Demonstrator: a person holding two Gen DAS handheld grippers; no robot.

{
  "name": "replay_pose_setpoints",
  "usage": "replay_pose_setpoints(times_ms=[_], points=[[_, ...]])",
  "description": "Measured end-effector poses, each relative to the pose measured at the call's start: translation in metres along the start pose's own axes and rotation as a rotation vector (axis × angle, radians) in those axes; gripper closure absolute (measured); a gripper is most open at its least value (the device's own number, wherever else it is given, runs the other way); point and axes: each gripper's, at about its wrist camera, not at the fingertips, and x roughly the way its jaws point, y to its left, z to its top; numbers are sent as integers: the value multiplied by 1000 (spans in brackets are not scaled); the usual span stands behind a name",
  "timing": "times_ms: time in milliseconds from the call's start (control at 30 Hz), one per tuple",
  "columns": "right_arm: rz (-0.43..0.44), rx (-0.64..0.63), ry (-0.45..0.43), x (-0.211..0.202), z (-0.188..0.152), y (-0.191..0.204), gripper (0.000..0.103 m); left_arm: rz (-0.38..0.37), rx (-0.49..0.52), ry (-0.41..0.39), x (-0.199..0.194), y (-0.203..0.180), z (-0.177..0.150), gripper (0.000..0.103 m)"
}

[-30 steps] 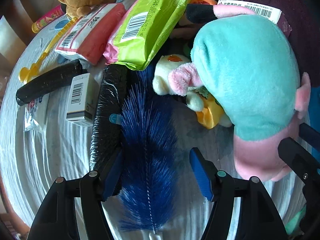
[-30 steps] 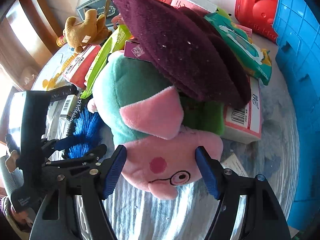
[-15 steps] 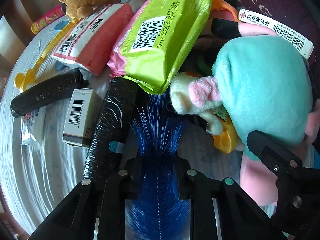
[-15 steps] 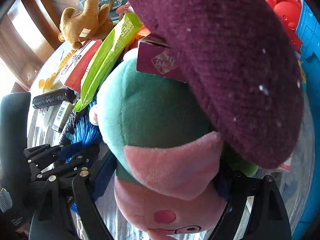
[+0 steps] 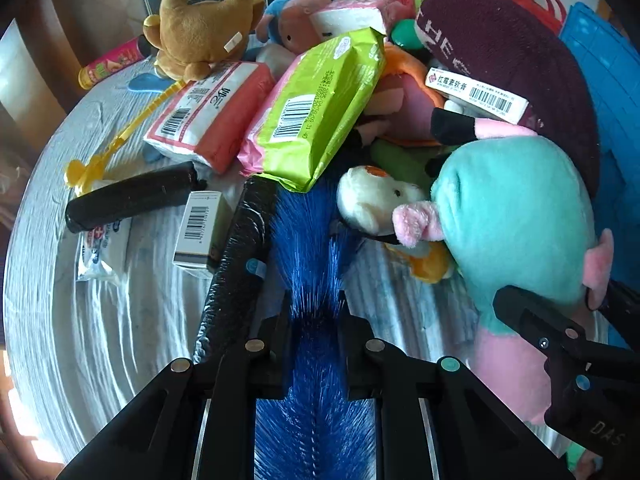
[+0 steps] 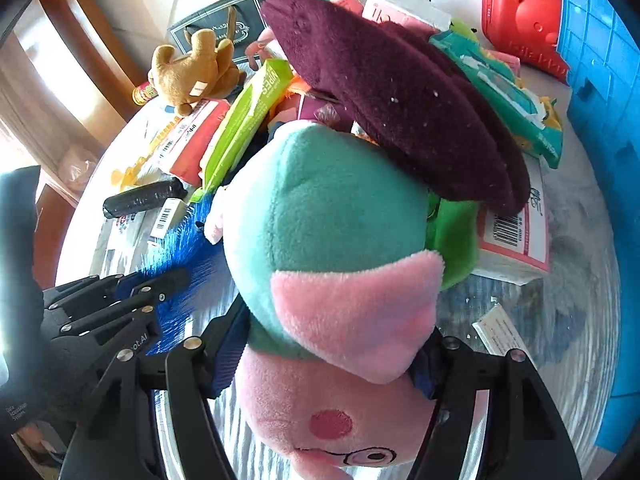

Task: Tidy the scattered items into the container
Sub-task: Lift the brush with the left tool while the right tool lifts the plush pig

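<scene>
Left gripper [image 5: 314, 320] is pinching the blue brush [image 5: 308, 264], lower centre; right gripper [image 6: 326, 356] is squeezing the pig plush [image 6: 340, 248]. Lifting either is risking toppling the burgundy cushion [image 6: 400, 96] beside the blue container [image 6: 604, 80].

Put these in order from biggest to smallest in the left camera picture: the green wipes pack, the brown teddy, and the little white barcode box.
1. Green wipes pack, the biggest.
2. Brown teddy. It sits farther back, so it may really be bigger than it looks.
3. Little white barcode box, clearly the smallest.
</scene>
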Motion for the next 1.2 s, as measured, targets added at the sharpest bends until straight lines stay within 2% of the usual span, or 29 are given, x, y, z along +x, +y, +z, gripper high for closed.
replay_pose_setpoints(times_ms=[300, 467, 567, 667, 733, 767, 833, 867, 900, 967, 1200], points=[[30, -34, -71, -44, -14, 5, 36, -20, -17, -52, -68, -19, -35, 88], [40, -52, -115, -67, -17, 10, 36, 15, -39, -120, -97, -8, -41, 88], [38, -61, -146, -81, -15, 16, 36, 26, -49, -181, -127, -13, -47, 101], [36, -70, -178, -96, -14, 22, 36, 38, -47, -245, -154, -15, -50, 102], [35, -76, -199, -106, -13, 27, 36, 32, -38, -253, -161, -14, -49, 102], [33, -77, -208, -110, -13, 28, 36, 26, -30, -248, -160, -13, -48, 99], [19, -56, -193, -108, -20, 27, 36, 10, -2, -221, -149, -9, -49, 73], [12, -46, -181, -105, -24, 27, 36, 9, 8, -206, -142, -7, -50, 42], [5, -46, -164, -99, -28, 27, 36, 21, 8, -195, -134, -6, -53, 32], [-3, -37, -131, -86, -35, 27, 36, 34, 3, -165, -114, -2, -58, 32], [-2, 0, -13, -22, -52, 28, 36, 44, -7, 34, -27, 4, -80, 35]])
